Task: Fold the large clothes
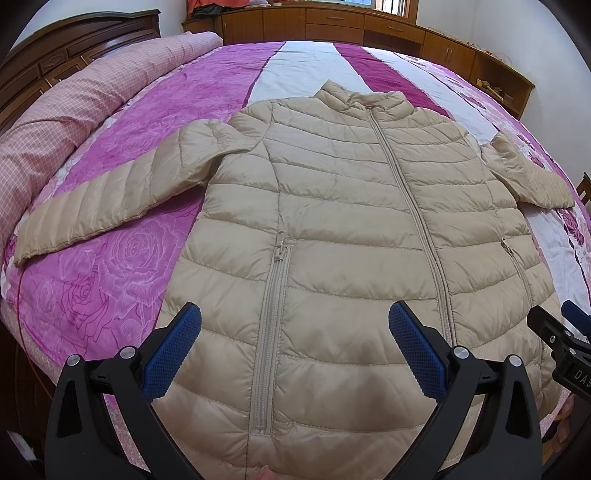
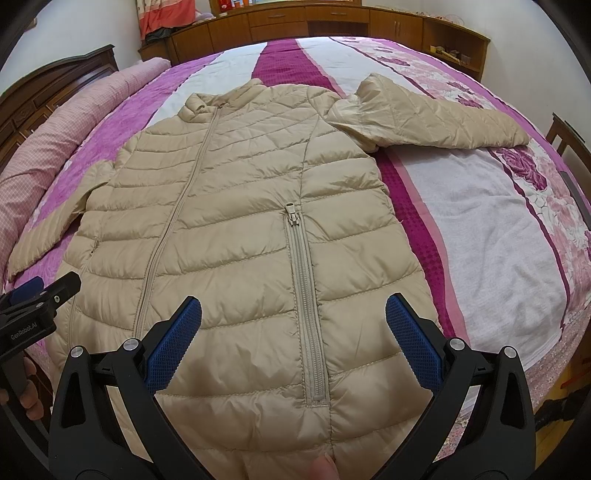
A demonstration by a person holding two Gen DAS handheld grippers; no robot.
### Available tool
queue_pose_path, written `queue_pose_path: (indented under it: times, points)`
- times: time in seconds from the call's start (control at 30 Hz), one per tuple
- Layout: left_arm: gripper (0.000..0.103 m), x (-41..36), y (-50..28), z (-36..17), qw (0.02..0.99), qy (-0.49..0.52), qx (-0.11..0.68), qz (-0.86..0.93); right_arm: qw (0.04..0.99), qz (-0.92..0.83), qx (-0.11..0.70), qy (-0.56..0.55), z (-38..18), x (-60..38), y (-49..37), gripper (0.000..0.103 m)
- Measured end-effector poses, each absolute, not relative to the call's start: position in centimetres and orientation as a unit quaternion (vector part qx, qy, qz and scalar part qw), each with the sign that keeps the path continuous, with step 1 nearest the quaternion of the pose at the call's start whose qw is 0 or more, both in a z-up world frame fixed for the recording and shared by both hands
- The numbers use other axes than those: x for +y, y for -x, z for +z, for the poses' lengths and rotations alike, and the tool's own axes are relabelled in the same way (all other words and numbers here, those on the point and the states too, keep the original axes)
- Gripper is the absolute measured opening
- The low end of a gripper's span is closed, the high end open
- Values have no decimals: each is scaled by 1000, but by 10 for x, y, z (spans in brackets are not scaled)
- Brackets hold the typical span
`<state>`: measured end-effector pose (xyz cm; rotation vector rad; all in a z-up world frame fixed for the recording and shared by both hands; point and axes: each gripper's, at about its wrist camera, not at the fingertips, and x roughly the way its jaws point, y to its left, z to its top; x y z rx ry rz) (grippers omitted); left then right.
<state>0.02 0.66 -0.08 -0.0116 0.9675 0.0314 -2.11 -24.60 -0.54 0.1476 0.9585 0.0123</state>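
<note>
A beige quilted puffer jacket (image 1: 332,206) (image 2: 236,221) lies flat and zipped on the bed, collar at the far end, both sleeves spread outward. My left gripper (image 1: 293,314) is open above the hem, straddling the left pocket zipper (image 1: 271,317). My right gripper (image 2: 293,310) is open too, over the hem around the right pocket zipper (image 2: 306,295). Neither holds any fabric. In the left wrist view the right gripper shows at the right edge (image 1: 561,328); in the right wrist view the left gripper shows at the left edge (image 2: 40,295), held by a hand (image 2: 29,395).
The bed carries a pink, magenta and white floral cover (image 1: 110,280) (image 2: 480,229). A rolled pink checked quilt (image 1: 74,110) lies along the dark wooden headboard (image 1: 55,51) at left. Wooden cabinets (image 1: 332,22) line the far wall. A chair back (image 2: 569,136) stands at right.
</note>
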Motion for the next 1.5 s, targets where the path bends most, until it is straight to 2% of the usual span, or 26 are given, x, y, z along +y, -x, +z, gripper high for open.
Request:
queue_pose_path:
  times: [1.5]
  points:
    - [98, 2, -10, -11, 868, 40, 495, -11, 882, 9, 460, -98, -1, -265, 21, 100]
